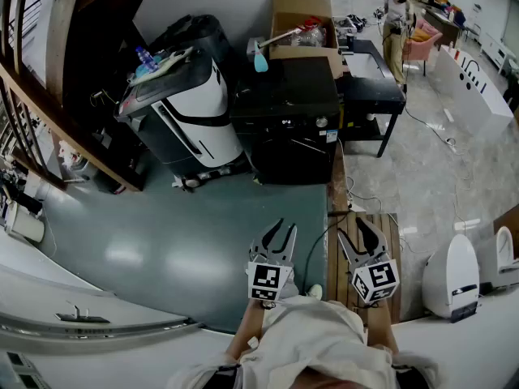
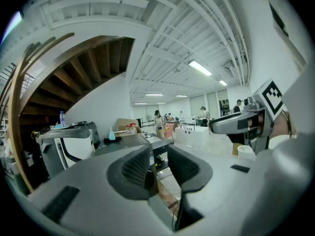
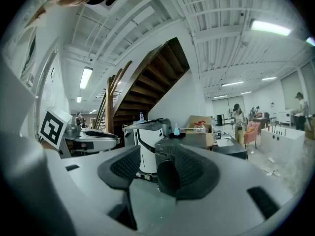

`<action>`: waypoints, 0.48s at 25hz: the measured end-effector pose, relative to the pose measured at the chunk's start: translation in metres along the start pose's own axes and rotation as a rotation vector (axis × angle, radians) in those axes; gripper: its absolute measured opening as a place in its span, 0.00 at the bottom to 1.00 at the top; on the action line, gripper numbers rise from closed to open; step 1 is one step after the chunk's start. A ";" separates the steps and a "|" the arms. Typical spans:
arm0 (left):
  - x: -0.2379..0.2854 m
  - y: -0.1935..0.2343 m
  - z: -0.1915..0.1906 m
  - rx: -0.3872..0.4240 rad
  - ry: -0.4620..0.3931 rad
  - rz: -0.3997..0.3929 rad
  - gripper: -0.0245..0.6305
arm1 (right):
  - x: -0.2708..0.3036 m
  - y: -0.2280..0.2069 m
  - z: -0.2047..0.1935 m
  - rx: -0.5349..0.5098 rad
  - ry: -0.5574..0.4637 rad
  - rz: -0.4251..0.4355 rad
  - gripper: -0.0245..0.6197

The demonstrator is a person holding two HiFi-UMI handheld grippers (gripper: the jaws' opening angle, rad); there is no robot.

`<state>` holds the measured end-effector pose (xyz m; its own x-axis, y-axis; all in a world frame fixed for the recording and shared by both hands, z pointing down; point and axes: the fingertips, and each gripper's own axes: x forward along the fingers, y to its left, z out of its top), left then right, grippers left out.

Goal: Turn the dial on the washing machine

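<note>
The left gripper (image 1: 284, 232) is held released and empty; the right gripper (image 1: 365, 230) is clenched on nothing. Both are kept well apart from the washer (image 1: 284, 108), its dial (image 1: 322, 122) seen in front. Only floor (image 1: 178, 233) is found between. A white appliance (image 1: 195, 112) is set beside it, a box (image 1: 302, 14) behind.

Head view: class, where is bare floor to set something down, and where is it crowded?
Free: the grey-green floor in front of the black washing machine and the white-and-black machine; also the pale floor right of the black table. Crowded: around the cardboard box behind the washing machine.
</note>
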<state>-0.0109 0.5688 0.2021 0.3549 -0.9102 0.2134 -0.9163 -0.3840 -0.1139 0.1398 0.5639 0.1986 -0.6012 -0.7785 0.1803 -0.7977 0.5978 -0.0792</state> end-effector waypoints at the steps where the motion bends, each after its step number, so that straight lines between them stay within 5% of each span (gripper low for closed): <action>1: 0.003 -0.003 -0.001 -0.004 0.000 0.001 0.22 | 0.000 -0.004 -0.001 0.003 -0.002 -0.005 0.38; 12: 0.048 0.001 0.011 0.008 -0.016 0.000 0.22 | 0.030 -0.031 0.002 -0.022 0.002 -0.007 0.46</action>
<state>0.0072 0.5229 0.2016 0.3581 -0.9124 0.1984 -0.9146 -0.3855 -0.1219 0.1466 0.5214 0.2049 -0.5954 -0.7825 0.1822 -0.8008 0.5963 -0.0559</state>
